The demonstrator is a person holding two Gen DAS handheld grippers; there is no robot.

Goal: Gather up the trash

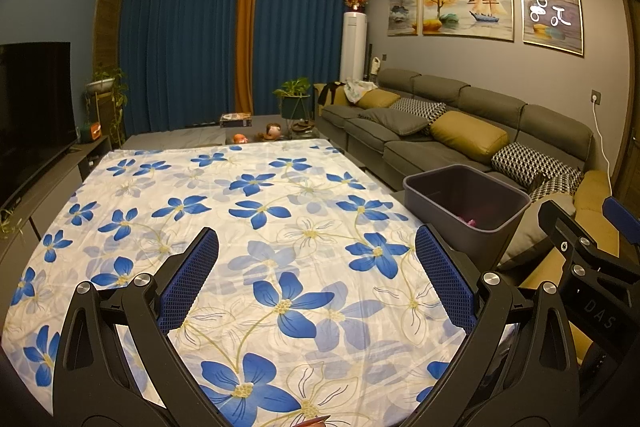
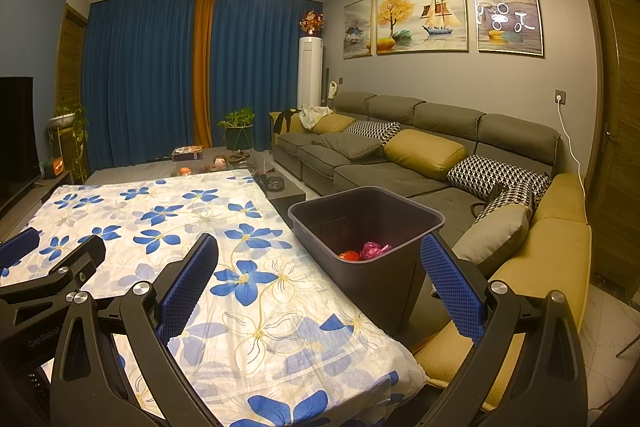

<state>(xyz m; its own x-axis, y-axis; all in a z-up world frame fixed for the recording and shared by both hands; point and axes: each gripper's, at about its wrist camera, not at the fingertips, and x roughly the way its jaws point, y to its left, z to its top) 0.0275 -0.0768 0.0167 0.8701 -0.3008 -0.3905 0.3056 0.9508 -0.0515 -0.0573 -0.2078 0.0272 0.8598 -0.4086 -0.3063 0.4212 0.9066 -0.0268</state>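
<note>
A dark grey bin (image 2: 360, 227) stands right of the table, also in the left wrist view (image 1: 464, 205). Inside it lie a pink crumpled bag (image 2: 374, 250) and a red-orange piece (image 2: 350, 255); a bit of pink (image 1: 469, 222) shows from the left. The table wears a white cloth with blue flowers (image 1: 240, 227), bare of trash as far as I see. My left gripper (image 1: 316, 255) is open and empty above the cloth. My right gripper (image 2: 320, 263) is open and empty over the table's right edge, near the bin. A small reddish thing (image 1: 316, 420) peeks at the bottom edge.
A grey sofa with yellow and patterned cushions (image 2: 420, 155) runs along the right wall. A TV (image 1: 32, 107) on a low cabinet stands left. A low table with toys (image 1: 272, 133) and a potted plant (image 1: 294, 99) lie beyond the table.
</note>
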